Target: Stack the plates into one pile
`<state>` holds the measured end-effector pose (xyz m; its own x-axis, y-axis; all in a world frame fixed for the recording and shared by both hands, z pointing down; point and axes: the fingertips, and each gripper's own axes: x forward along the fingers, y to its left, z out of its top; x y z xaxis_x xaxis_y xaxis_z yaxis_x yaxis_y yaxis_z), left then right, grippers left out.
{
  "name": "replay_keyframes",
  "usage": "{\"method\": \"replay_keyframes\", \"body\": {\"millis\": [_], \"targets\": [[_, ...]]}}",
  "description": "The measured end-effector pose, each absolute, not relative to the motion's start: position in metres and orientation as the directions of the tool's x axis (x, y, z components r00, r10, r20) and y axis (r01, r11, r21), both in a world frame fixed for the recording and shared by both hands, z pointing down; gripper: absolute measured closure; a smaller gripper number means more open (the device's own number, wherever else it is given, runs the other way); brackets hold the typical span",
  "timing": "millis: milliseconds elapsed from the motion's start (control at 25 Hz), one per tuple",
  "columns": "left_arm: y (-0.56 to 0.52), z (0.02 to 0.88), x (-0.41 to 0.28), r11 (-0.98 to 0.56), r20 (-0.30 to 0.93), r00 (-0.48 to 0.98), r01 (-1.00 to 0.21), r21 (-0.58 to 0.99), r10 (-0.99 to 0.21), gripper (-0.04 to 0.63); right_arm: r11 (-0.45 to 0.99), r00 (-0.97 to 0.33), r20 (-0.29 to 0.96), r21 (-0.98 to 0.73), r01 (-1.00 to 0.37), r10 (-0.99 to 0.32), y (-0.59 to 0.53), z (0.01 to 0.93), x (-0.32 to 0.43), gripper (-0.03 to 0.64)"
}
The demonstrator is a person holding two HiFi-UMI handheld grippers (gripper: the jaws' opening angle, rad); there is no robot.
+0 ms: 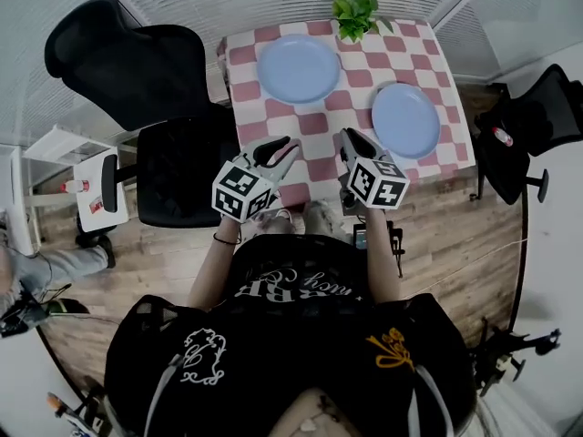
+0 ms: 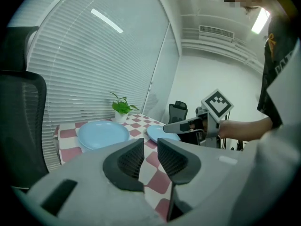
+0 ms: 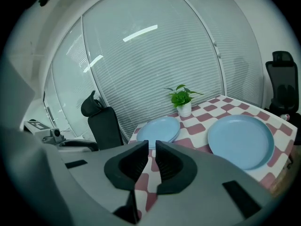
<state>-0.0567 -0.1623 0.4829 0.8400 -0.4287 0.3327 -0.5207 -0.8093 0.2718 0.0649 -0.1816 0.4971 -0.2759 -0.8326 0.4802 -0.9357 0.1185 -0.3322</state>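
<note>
Bright, even daylight; strong fisheye distortion, dark corners.

Left hand-held gripper [image 1: 284, 148] and right hand-held gripper [image 1: 351, 139] side by side, pointing far, slightly down; jaws at a narrow slit, empty.

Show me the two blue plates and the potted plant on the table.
left plate [image 1: 298, 69], head view, its centre.
right plate [image 1: 406, 119], head view, its centre.
plant [image 1: 353, 9], head view, its leaves.
</note>
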Motion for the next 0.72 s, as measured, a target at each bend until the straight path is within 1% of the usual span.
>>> {"method": "replay_keyframes", "body": {"millis": [120,320,520,720], "targets": [[-0.145,0.484,-0.051,-0.83,0.334,0.859,-0.483,0.278,-0.388,0.508,0.086,-0.25,0.488,-0.333,-0.939,-0.836,-0.159,0.499,0.065,0.569],[-0.123,0.485,-0.043,-0.848,0.34,0.875,-0.445,0.287,-0.344,0.511,0.06,-0.229,0.503,-0.329,-0.943,-0.834,-0.133,0.503,0.066,0.571],[-0.11,0.484,-0.031,-0.853,0.339,0.879,-0.436,0.286,-0.335,0.511,0.064,-0.224,0.5,-0.317,-0.946,-0.837,-0.124,0.502,0.076,0.571],[-0.113,0.484,-0.008,-0.85,0.343,0.873,-0.447,0.278,-0.347,0.511,0.061,-0.223,0.491,-0.323,-0.944,-0.842,-0.122,0.501,0.104,0.571]]}}
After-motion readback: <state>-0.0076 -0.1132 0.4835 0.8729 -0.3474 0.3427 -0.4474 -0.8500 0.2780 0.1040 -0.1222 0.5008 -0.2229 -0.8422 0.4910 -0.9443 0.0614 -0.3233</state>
